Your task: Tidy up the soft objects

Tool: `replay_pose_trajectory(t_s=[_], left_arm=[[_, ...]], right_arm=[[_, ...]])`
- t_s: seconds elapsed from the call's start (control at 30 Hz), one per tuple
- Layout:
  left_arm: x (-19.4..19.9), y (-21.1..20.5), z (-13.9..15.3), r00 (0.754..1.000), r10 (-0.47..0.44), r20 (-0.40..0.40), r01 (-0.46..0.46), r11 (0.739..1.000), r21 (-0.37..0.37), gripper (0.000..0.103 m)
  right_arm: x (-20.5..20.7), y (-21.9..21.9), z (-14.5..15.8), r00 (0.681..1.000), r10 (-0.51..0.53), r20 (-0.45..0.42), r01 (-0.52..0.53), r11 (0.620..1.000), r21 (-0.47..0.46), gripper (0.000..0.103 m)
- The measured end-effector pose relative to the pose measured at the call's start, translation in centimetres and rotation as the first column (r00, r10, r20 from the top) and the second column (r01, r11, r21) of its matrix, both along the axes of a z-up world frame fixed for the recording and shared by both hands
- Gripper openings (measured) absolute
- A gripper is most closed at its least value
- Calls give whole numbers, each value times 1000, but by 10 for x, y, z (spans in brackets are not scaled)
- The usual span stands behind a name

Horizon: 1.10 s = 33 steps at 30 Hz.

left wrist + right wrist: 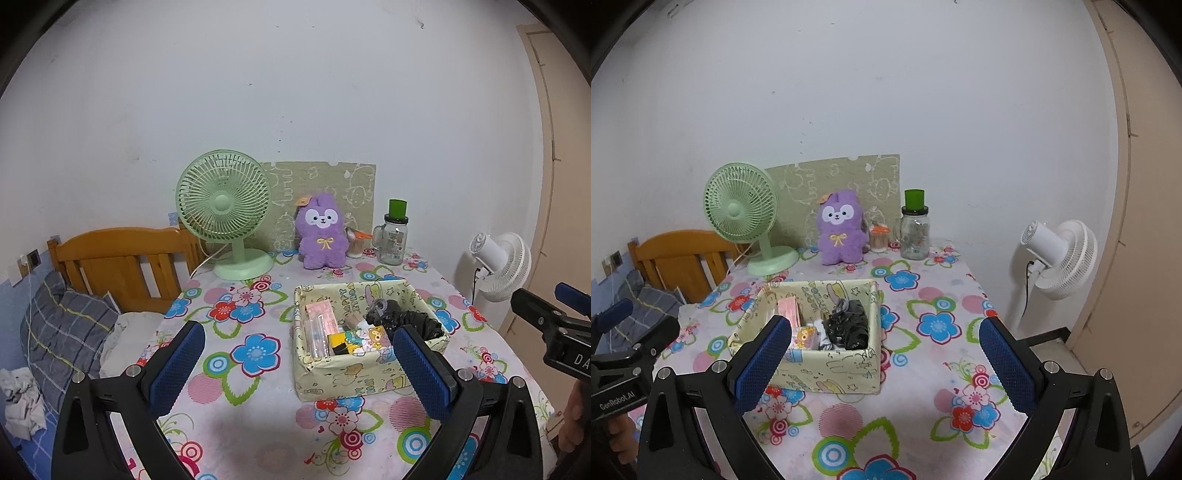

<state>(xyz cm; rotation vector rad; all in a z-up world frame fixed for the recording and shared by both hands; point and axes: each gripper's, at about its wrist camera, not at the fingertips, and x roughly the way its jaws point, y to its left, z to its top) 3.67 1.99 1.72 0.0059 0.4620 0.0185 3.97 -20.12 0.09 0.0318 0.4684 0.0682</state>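
A purple plush rabbit (323, 230) (839, 229) sits upright at the back of the flowered table, between a green desk fan and a glass jar. In front of it stands a pale yellow paper-covered box (364, 373) (834, 373) holding a black crumpled soft item (413, 321) (849, 326), a pink packet and small cartoon packs. My left gripper (299, 330) hovers open above the table's near side, its right finger overlapping the box's near right corner. My right gripper (884, 326) is open too, its left finger before the box's front left. Neither holds anything.
A green desk fan (225, 206) (742, 210), a glass jar with green lid (393, 240) (915, 232) and a cotton-swab cup (879, 238) line the table's back. A white floor fan (1060, 254) stands right of the table. A wooden bed headboard (122, 262) lies to the left.
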Motion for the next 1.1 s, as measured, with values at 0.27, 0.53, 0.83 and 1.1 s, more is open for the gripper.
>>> replay_pose_trajectory(t_s=[0.27, 0.53, 0.83, 1.1], left_arm=[[-3, 6, 0, 1000, 16, -4, -16, 999, -29, 103], [-7, 3, 4, 1000, 4, 18, -3, 999, -32, 103], [-9, 1, 6, 1000, -9, 27, 10, 999, -37, 103], [-11, 1, 8, 999, -9, 33, 10, 999, -38, 103]], right_arm=[[-2, 3, -3, 1000, -7, 3, 7, 1000, -27, 103], [-6, 3, -3, 1000, 3, -1, -3, 1000, -17, 103], [-9, 3, 0, 1000, 7, 10, -7, 1000, -8, 103], [-8, 3, 2, 1000, 11, 12, -11, 1000, 3, 103]])
